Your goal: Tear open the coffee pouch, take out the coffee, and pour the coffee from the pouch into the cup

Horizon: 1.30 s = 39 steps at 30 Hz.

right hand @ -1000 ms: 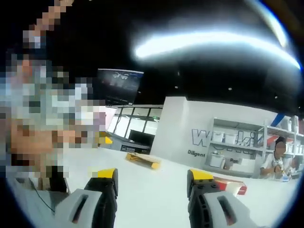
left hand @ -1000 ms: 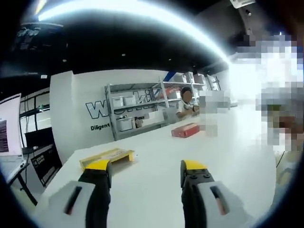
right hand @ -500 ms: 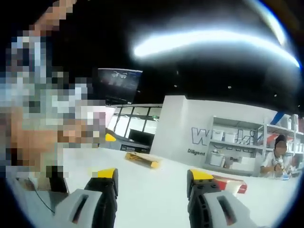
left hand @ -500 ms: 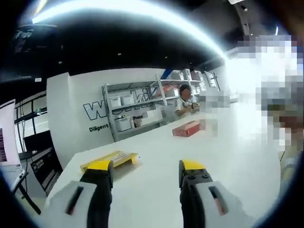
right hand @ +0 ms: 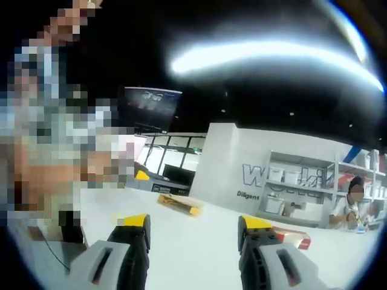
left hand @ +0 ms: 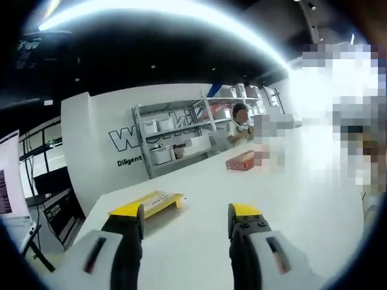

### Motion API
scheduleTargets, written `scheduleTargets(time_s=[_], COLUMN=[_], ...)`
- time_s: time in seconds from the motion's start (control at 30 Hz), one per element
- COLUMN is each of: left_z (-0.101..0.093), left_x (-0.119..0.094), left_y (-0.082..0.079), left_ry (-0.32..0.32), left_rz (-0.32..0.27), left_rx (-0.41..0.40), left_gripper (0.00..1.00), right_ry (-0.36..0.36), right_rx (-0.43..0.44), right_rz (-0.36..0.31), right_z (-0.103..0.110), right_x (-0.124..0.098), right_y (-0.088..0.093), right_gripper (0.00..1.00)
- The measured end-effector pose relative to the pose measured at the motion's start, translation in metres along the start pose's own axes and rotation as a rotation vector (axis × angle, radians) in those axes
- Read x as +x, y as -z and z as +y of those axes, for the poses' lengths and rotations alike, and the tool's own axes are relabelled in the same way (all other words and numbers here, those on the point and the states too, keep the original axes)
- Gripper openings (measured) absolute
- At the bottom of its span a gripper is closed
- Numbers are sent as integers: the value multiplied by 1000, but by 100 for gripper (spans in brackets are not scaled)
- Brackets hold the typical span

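In the left gripper view, the left claw (left hand: 184, 219) rises from six o'clock with its black, yellow-tipped jaws spread wide and holding nothing above a smooth, glossy white counter (left hand: 290, 199). Just past the left jaw, at ten o'clock, a flat yellow rectangular pouch (left hand: 151, 202) lies on the counter, with a small red box (left hand: 240, 161) farther off at one o'clock. In the right gripper view, the right claw (right hand: 193, 225) likewise stands wide and empty; beyond it lie the yellow pouch at eleven o'clock and metal shelving (right hand: 302, 187) against a white wall.
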<state>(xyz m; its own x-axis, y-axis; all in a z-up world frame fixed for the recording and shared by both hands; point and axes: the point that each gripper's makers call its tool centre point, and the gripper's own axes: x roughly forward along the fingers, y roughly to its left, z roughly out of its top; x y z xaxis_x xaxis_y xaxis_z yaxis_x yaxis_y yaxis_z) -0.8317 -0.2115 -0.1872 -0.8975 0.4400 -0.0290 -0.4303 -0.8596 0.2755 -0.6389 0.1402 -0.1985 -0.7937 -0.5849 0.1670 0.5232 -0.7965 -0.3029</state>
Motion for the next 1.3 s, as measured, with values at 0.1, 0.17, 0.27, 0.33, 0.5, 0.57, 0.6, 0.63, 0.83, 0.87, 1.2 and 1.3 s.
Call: scheduleTargets(time_s=[0.1, 0.17, 0.27, 0.33, 0.5, 0.57, 0.6, 0.63, 0.83, 0.87, 1.2, 1.3], left_z=[2, 5, 9, 10, 8, 9, 11, 12, 14, 15, 25, 25], left_x=[6, 10, 16, 19, 24, 25, 26, 27, 33, 34, 50, 54], left_y=[3, 3, 8, 12, 17, 18, 18, 19, 20, 20, 24, 25], left_ry=[0, -8, -4, -9, 3, -3, -7, -8, 7, 6, 19, 16], left_rz=[9, -1, 15, 28, 39, 41, 42, 42, 23, 21, 28, 32], left_rx=[35, 69, 60, 62, 61, 92, 95, 95, 76, 77, 122, 128], left_gripper=[58, 57, 58, 58, 56, 49, 49, 49, 62, 62, 54, 56], right_ry=[3, 9, 15, 21, 34, 37, 38, 39, 42, 43, 51, 56], right_rx=[1, 5, 7, 10, 21, 25, 25, 24, 24, 24, 23, 26], right_rz=[4, 2, 3, 6, 17, 18, 17, 16, 15, 15, 21, 25], right_z=[-3, -4, -7, -10, -18, -21, -22, -22, -26, -26, -30, -33], right_x=[-2, -5, -8, -11, -15, -16, -16, -16, -18, -18, -25, -29], right_y=[1, 1, 3, 5, 14, 14, 14, 14, 15, 15, 17, 18], right_gripper=[58, 58, 58, 58, 58, 58, 58, 58, 58, 58, 58, 58])
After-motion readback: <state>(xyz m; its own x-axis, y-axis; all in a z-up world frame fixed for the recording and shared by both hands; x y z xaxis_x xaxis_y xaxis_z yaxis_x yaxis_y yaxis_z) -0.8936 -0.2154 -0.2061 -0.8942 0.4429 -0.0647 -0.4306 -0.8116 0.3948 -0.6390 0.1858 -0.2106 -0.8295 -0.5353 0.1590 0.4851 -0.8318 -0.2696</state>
